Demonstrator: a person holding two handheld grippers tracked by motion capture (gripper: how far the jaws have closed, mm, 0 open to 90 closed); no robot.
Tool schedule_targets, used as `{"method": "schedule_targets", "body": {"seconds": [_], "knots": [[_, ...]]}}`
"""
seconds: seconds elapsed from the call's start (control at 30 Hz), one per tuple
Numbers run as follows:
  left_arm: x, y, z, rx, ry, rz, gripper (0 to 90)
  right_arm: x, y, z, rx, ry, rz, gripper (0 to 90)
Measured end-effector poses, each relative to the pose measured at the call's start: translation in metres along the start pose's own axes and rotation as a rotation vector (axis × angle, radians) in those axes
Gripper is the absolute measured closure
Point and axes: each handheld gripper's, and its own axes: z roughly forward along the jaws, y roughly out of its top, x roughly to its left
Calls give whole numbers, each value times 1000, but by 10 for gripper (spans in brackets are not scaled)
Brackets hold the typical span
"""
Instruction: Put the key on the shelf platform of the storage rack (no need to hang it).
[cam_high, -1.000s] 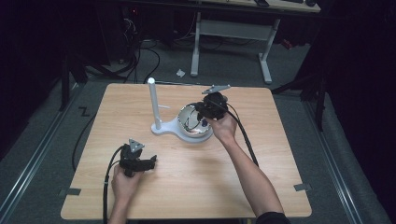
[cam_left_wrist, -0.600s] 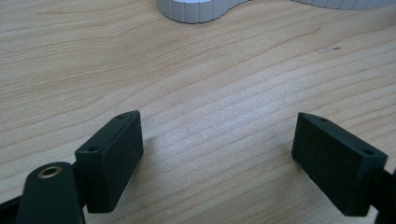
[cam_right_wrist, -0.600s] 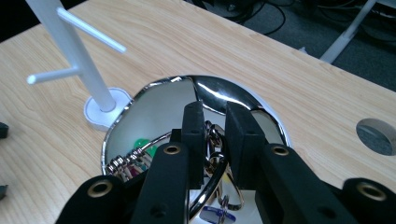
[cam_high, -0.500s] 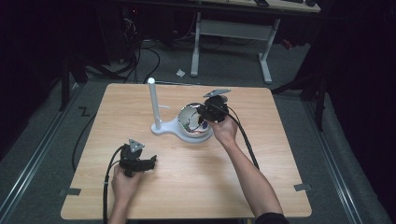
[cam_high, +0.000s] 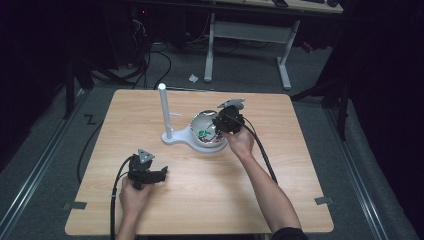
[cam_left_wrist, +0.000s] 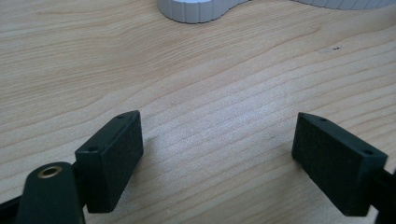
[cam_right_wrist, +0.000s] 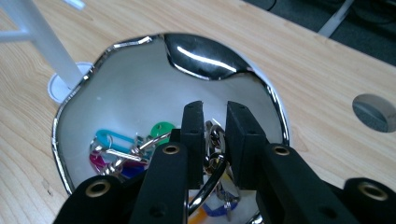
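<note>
The right hand-held gripper (cam_right_wrist: 215, 140) reaches down into the shiny metal bowl (cam_right_wrist: 140, 88), its jaws drawn nearly together and pinching a metal key ring (cam_right_wrist: 214, 140) between the pads. The ring belongs to a tangle of keys and coloured plastic tags (cam_right_wrist: 116, 149) lying at the bottom of the bowl, which sits on a white stand (cam_high: 175, 139) near the middle of the tabletop (cam_high: 200, 200), a little toward the far edge.

The grip looks thin: only a narrow wire loop sits between the pads, so it could slip out or twist sideways when lifted. Because the rings are linked and piled together, pulling one up may drag the whole bunch, which could catch on the bowl's wavy rim or tip the bowl on its stand. The curved, mirror-like wall also leaves little room for the jaws to shift.

The white post (cam_high: 163, 110) rises from the stand just left of the bowl, close enough to be knocked by a sideways swing. The left hand-held gripper (cam_left_wrist: 217, 149) rests low over bare wood near the front left corner, jaws spread wide with nothing between them, well apart from the bowl. A cable (cam_high: 262, 152) trails from the right hand-held gripper toward the near edge.
</note>
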Motion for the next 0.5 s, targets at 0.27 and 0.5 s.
{"method": "schedule_targets", "body": {"seconds": [0.27, 0.5], "knots": [[1, 0, 0, 0, -5, 12, 169, -6, -4, 3, 23, 21, 17, 695], [-1, 0, 0, 1, 5, -11, 168, -10, -5, -9, -17, 49, 44, 563]]}}
